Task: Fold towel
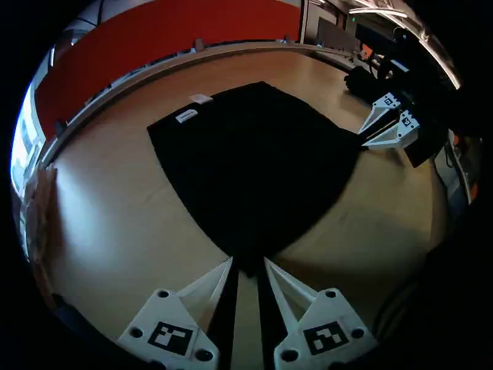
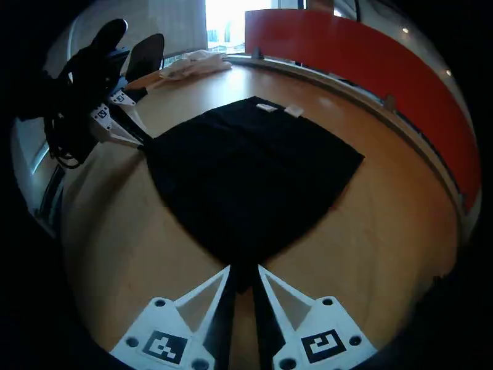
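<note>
Black towel [image 1: 252, 166] flat on wooden table [image 1: 111, 234], roughly square, one corner pointing straight into each pair of fingers.

At left gripper [image 1: 249, 264]: fingertips close together, pinched on the near corner. Cloth right between the tips, rest of the towel fanning out ahead.

At right gripper [image 2: 244, 274]: same picture. Tips clamped on its own corner, towel body directly ahead of the fingers.

In the left gripper view, right gripper ahead and to the right of the fingers, at the neighbouring corner. So both ends of one towel edge held, edge stretched between the two grips.

Two white tags [image 2: 267, 107] on the far side of the cloth, well beyond the fingers and opposite the held edge.

Progress, as judged: grasp step done. Neither held corner visibly raised off the table. No folded-over flap anywhere on the cloth. Faint creases on the surface in the right gripper view; cannot tell whether single layer or already doubled.

Left to do, by judgement: lift the held edge, carry it forward away from the fingers to the tagged side, lay it down with corners matched, release. Probably a second fold after that. Early stage, most of the work ahead.
</note>
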A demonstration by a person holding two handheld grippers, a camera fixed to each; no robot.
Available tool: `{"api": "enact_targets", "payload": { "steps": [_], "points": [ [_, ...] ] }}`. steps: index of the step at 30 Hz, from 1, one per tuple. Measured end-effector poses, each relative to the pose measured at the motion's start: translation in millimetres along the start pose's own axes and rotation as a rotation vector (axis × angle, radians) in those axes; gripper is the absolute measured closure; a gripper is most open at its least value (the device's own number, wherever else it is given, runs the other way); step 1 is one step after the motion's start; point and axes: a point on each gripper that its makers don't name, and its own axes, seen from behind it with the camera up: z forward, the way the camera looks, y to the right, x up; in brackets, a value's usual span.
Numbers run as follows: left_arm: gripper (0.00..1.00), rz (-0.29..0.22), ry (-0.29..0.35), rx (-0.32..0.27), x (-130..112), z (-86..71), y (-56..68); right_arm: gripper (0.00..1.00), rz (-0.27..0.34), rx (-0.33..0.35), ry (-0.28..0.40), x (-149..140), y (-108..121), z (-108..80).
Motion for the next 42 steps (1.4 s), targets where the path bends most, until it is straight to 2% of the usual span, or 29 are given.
{"api": "enact_targets", "payload": {
  "steps": [6, 15, 23, 29, 42],
  "points": [
    [0.85, -0.004, 0.003, -0.016, 0.0, -1.4, 8.9, 0.85, 0.029, -0.009, 0.017, 3.7, 4.4, -5.5],
    [0.85, -0.049, 0.030, -0.005, 13.8, -12.0, 6.7, 0.85, 0.036, -0.011, 0.041, 11.9, 5.4, -14.9],
    [0.85, -0.064, 0.063, 0.011, 31.2, -35.2, 3.7, 0.85, 0.027, -0.020, 0.074, 30.9, 4.7, -32.8],
    [0.85, -0.076, 0.077, 0.012, 41.9, -51.3, 5.9, 0.85, 0.014, -0.025, 0.085, 40.8, 2.8, -46.7],
    [0.85, -0.106, 0.100, 0.016, 52.1, -83.2, 18.8, 0.85, 0.001, -0.024, 0.107, 63.4, -2.8, -75.4]
  ]
}}
